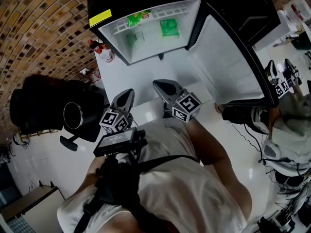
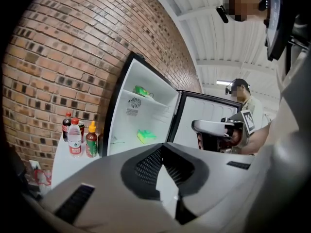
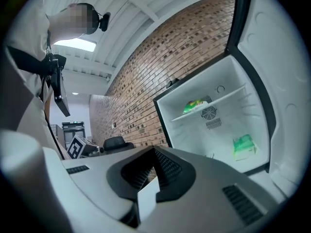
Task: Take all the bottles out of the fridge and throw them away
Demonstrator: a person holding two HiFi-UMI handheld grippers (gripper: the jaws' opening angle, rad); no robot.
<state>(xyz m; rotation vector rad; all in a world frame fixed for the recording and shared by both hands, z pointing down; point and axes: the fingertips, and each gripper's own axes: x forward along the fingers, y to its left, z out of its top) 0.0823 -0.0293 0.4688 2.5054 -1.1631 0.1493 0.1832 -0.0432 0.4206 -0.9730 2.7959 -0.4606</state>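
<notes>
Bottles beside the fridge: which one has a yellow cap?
The red sauce bottle, the one closest to the fridge; the clear bottle and dark bottle have red caps.

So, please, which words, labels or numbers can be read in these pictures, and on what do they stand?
No text can be read.
Yellow sticker on the fridge: too small.
Red label on the clear bottle: blurred.
Green packets in the fridge: print blurred.

Head view: steeply down over the torso, well back from the open fridge (image 1: 146, 45). Both gripper views — low, facing forward, sharing that fridge's interior from opposite sides.
</notes>
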